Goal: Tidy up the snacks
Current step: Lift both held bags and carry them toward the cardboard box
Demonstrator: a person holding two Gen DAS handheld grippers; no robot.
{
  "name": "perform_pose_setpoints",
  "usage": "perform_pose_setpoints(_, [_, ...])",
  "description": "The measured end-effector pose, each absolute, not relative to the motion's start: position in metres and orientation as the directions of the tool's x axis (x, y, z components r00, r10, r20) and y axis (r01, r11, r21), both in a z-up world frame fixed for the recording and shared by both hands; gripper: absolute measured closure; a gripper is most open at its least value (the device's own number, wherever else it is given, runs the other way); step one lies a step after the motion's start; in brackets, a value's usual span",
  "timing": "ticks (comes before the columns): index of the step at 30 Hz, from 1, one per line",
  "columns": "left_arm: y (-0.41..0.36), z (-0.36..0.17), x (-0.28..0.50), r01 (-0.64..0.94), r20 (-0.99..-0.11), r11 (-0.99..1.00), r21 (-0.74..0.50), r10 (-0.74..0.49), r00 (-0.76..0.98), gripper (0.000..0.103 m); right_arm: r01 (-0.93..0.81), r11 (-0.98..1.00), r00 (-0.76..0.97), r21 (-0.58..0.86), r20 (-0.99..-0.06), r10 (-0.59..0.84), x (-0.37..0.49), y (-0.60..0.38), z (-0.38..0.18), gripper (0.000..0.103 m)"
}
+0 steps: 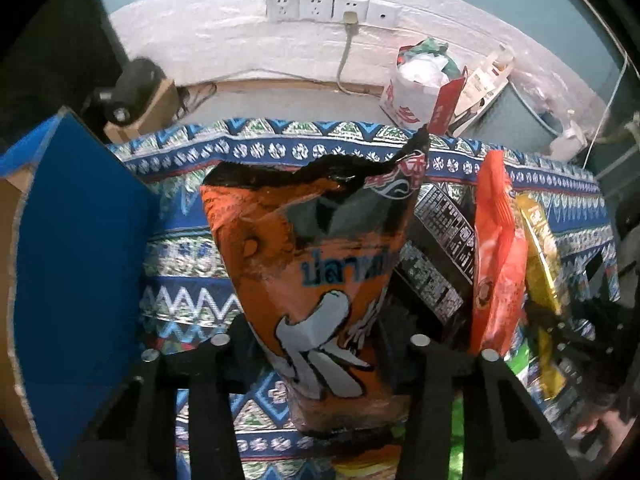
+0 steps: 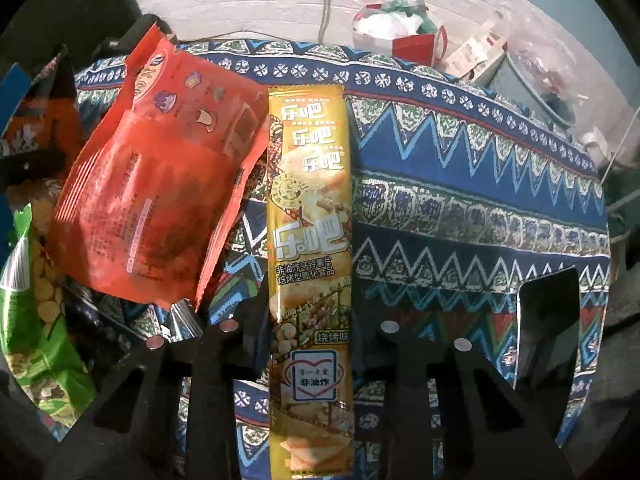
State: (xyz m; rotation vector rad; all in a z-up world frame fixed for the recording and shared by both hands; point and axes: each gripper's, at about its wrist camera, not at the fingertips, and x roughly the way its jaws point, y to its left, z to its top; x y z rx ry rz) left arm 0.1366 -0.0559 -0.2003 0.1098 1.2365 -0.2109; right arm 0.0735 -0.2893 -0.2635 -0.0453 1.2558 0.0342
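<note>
Across the whole frame I see the patterned cloth [image 1: 192, 304], with a blue box [image 1: 80, 240] at the left edge. My left gripper [image 1: 320, 364] is clamped on the orange bag [image 1: 316, 264], centre frame, standing upright. It looks light, crinkly and puffed with air, so I'd hold its lower seam gently. My right gripper [image 2: 310, 344] is clenched on the yellow packet [image 2: 310, 240], centre frame: slim, fairly stiff, slippery film, likely brittle inside.
</note>
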Motion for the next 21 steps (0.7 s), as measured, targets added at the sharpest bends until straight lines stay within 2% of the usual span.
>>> perform_pose_setpoints(21, [-0.037, -0.14, 0.092, 0.258, -0.876, 0.954, 0.151, 0.008, 0.481, 0.065, -0.039, 0.999, 0.445, -0.006, -0.895, 0.012, 0.04, -0.278, -0.186, 0.075])
